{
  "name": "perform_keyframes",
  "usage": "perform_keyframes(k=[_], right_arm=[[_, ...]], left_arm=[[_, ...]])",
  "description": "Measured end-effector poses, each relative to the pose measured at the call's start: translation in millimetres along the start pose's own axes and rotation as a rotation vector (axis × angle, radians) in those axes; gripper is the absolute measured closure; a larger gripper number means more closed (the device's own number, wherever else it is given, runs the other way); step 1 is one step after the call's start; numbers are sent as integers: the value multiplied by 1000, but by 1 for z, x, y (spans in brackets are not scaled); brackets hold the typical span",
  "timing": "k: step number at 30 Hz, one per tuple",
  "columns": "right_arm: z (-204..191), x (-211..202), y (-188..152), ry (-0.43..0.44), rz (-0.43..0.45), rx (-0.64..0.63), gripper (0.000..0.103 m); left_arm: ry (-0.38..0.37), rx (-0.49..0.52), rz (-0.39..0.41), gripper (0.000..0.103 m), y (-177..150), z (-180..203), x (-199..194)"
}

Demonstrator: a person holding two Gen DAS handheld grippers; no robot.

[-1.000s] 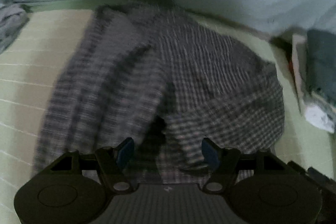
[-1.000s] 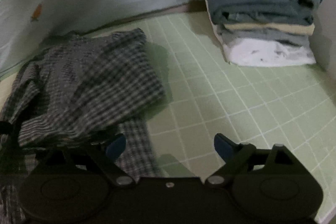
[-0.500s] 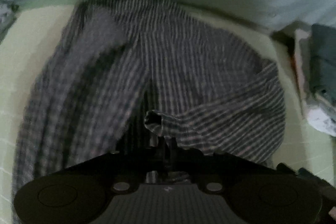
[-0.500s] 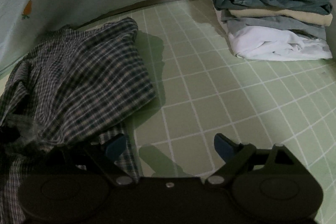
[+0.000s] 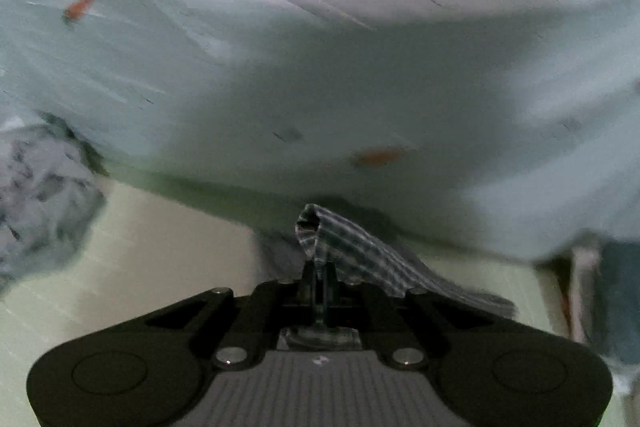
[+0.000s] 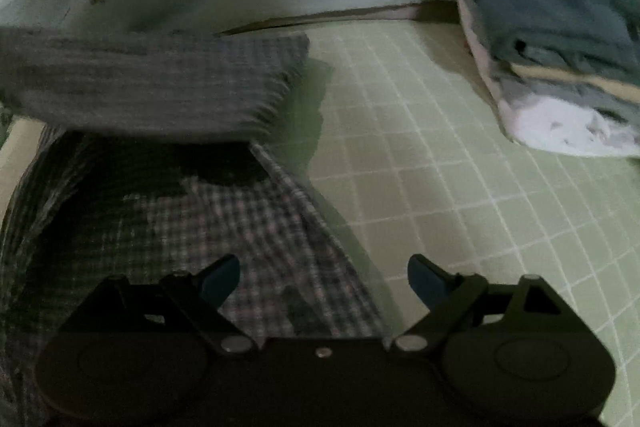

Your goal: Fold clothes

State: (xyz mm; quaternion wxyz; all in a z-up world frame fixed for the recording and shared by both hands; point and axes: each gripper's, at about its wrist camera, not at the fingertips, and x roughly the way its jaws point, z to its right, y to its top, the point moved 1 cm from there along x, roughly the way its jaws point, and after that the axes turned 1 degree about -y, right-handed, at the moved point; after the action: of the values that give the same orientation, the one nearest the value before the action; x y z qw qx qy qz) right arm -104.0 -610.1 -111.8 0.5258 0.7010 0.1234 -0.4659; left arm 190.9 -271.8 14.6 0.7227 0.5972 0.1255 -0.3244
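— Left tongs (image 5: 319, 279)?
— Clenched on a fold of the plaid shirt (image 5: 340, 243), lifting it above the green grid mat (image 5: 160, 251), with a crumpled grey garment (image 5: 36, 195) far left.
— Right tongs (image 6: 324, 279)?
— Spread wide, gripping nothing, over the shirt's lower panel; folded clothes stack (image 6: 556, 27) far right.

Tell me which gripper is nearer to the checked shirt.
Left. The left gripper is shut on a fold of the checked shirt, so it touches it. The right gripper is open, held over the shirt's lower edge; contact cannot be told.
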Motion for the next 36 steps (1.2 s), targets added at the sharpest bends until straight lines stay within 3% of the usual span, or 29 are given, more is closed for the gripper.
perform_keyframes(k=[5,7,9,15,24,29,36], right_arm=[[-25,2,2,-46,-43,9,11],[-31,1,1,-65,-57,10,11],[-34,-2,-3,-79,-66,5,11],[-31,-13,-15,-97,-71,-4,11],[-9,-41,-37,-3,-10,-39,11],[-7,-50,-55,71,-4,-83,11],[-11,-58,-81,134,-10,-145,13]], left_arm=[[119,-44,-53,95,-2,-62,47],[146,-47,-94,84,-13,-76,57],[147,-58,-138,64,-26,-84,59],[128,-48,-190,42,-71,-52,26],[98,-88,-254,34,-142,5,-48],[120,-50,-250,28,-177,37,-92],[168,-59,-278,26,-216,40,-129]])
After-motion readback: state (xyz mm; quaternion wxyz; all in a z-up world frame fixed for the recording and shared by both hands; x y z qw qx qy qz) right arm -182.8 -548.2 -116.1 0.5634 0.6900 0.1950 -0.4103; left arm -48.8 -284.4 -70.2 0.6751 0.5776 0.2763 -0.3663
